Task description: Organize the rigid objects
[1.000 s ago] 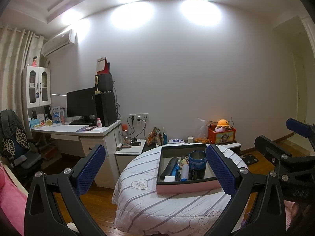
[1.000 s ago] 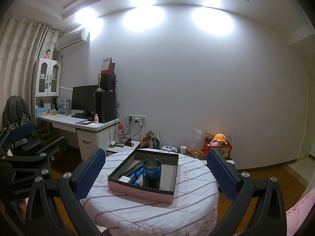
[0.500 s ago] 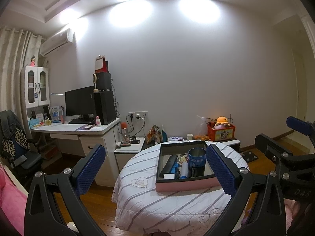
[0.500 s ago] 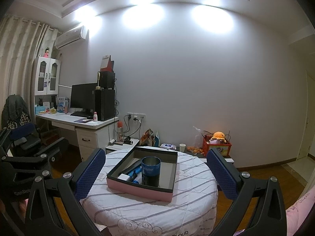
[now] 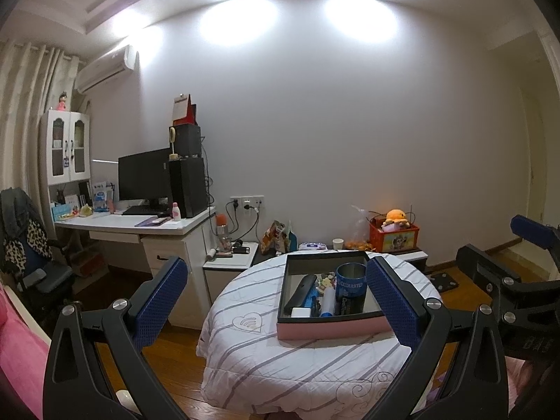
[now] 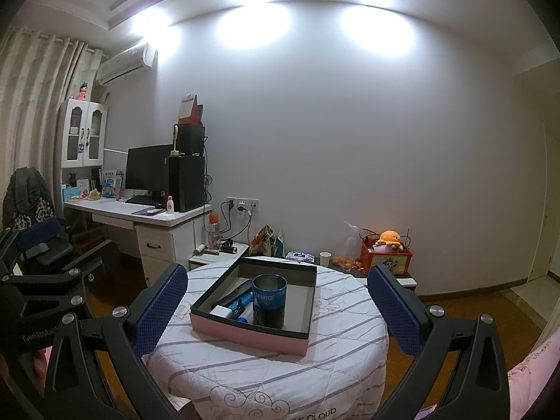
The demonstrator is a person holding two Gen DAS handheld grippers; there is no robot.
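A pink box with a dark inside [image 5: 332,329] [image 6: 245,334] rests on a round table under a striped white cloth [image 5: 266,360] [image 6: 336,318]. Inside it stand a blue tin [image 5: 350,288] [image 6: 269,299], a black remote [image 5: 301,290], a white-and-blue tube [image 5: 328,302] and a small white block [image 5: 301,312] [image 6: 221,312]. My left gripper [image 5: 276,297] is open and held back from the table, nothing between its fingers. My right gripper [image 6: 276,304] is open too, also well short of the box. The right gripper's frame shows at the right edge of the left wrist view.
A white desk [image 5: 140,225] with a monitor [image 5: 143,175] and a black tower stands at the left. A low bedside cabinet [image 5: 227,262] sits behind the table. An orange plush on a red box [image 5: 393,234] is at the back right. A chair [image 5: 31,266] is far left.
Both grippers have drawn slightly back and up from the table; the box looks a little smaller and lower. Nothing in the box has moved and both grippers stay open.
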